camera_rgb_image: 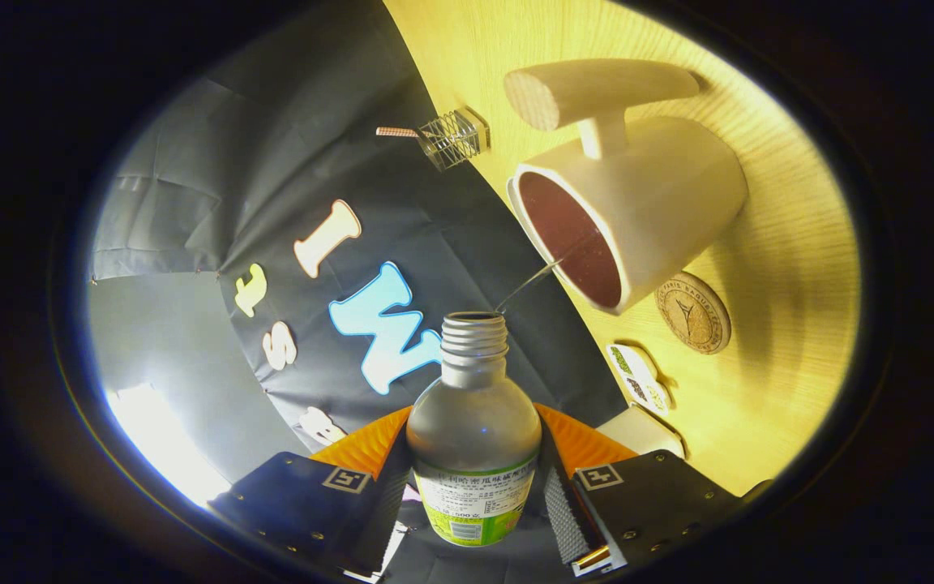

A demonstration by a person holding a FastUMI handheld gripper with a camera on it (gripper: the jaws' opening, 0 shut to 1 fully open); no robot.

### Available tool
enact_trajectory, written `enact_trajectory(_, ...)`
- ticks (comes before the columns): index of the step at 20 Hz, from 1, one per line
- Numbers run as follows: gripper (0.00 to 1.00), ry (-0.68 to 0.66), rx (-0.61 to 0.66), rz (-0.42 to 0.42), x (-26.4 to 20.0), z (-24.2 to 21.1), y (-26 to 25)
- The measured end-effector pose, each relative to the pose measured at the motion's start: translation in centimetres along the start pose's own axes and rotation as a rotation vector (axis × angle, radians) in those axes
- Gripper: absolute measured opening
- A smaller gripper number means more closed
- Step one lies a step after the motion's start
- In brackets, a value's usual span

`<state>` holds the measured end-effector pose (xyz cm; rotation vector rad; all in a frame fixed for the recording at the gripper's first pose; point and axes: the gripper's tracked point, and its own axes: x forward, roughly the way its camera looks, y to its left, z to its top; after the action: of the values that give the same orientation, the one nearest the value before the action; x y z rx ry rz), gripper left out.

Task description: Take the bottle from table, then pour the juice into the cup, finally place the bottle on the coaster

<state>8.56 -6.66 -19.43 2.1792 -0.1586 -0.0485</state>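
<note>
My gripper [473, 478] is shut on a clear plastic bottle [473, 438] with a green-and-white label, its cap off and its threaded neck pointing ahead. The view is rolled over, so the wooden table [791, 243] stands tilted beside the bottle. A thin stream of liquid [528, 284] runs from the bottle's mouth into a white cup [629, 211] with a wooden handle, just beyond the fingers. The cup's inside looks dark red-brown. A round cork coaster [692, 312] lies on the table right beside the cup.
A small wire basket with a handle [451, 138] sits on the table beyond the cup, near the black cloth wall. Two small white items [639, 375] lie on the table close to the fingers, past the coaster.
</note>
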Motion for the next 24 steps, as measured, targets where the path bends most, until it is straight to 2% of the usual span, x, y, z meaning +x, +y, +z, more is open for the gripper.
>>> enact_trajectory(24, 0.77, -0.001, -0.024, -0.005, 0.1, 0.6, -1.0)
